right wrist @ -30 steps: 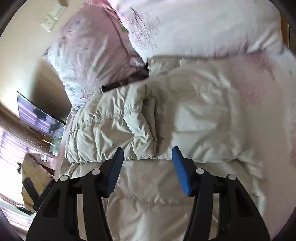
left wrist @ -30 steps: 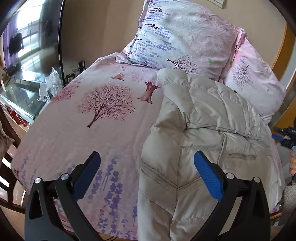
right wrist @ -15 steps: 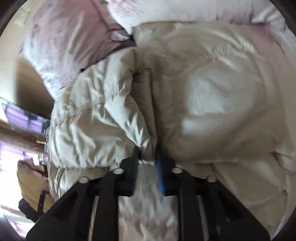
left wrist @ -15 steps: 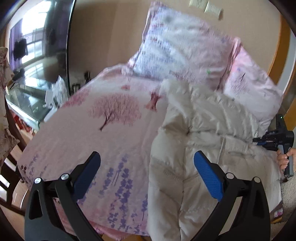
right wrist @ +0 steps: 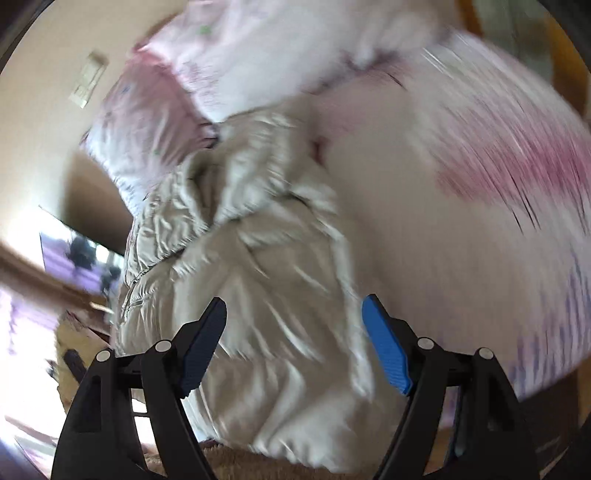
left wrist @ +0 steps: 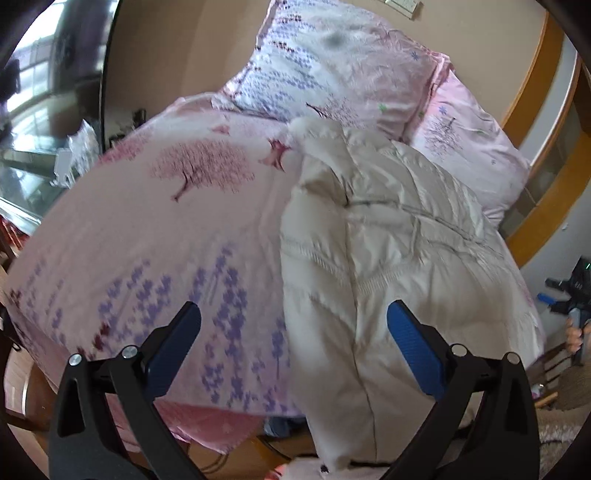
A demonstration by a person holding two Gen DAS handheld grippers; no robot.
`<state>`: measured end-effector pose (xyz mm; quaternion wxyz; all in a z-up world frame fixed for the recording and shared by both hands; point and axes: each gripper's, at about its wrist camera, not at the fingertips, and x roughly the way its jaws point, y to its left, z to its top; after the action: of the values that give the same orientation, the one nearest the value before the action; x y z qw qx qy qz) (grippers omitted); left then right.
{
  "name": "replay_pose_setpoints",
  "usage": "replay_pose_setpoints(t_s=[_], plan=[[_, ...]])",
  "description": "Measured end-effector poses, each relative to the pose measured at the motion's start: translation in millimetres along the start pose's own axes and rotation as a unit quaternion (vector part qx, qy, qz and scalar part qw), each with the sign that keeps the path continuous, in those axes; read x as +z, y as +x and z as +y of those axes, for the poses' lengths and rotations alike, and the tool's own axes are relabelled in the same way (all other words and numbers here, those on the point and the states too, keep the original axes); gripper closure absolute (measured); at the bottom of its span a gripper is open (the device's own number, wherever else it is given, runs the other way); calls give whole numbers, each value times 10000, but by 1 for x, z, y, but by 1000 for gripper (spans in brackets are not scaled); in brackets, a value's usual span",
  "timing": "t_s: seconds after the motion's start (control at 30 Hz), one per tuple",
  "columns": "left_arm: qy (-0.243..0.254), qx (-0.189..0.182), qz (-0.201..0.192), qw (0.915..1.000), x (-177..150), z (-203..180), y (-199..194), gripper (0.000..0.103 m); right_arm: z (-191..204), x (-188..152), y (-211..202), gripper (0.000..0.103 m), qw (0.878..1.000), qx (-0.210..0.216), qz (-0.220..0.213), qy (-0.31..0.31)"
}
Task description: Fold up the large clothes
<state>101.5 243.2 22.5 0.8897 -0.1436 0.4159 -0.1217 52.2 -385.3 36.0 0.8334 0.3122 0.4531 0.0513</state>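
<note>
On pink floral bed [left wrist: 155,236], folded cream puffer coat [left wrist: 388,258]; left gripper [left wrist: 291,332] and right gripper [right wrist: 295,332] wide, empty, right's jaws just opened; next, best gripped at hem, not padding.

A bed [left wrist: 110,236] under a pink cover printed with trees and purple flowers fills the room, 2 matching pillows [left wrist: 332,62] propped against a beige wall [left wrist: 177,48]. A wall switch plate [left wrist: 402,4] sits above them. Daylight glares from a window [left wrist: 33,74] at left; wooden trim [left wrist: 532,96] curves at right.
</note>
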Motion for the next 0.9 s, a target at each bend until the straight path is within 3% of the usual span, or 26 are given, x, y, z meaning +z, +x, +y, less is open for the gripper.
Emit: replay_pose_setpoints(t_s=[0.23, 0.47, 0.63, 0.8, 0.9], plan=[[-308, -428, 218, 9984, -15, 10, -4, 2, -43, -28, 9, 26, 9967, 381, 333, 627], [-617, -845, 423, 9936, -24, 12, -4, 5, -43, -34, 19, 26, 9952, 580, 627, 484], [-650, -858, 563, 9926, -29, 8, -5, 11, -41, -38, 26, 27, 9926, 856, 769, 378], [-829, -1011, 731, 9887, -31, 8, -4, 24, -33, -43, 32, 35, 9905, 1023, 880, 269], [-820, -957, 802, 9888, -31, 5, -3, 25, -30, -46, 35, 35, 9900, 1061, 908, 220]])
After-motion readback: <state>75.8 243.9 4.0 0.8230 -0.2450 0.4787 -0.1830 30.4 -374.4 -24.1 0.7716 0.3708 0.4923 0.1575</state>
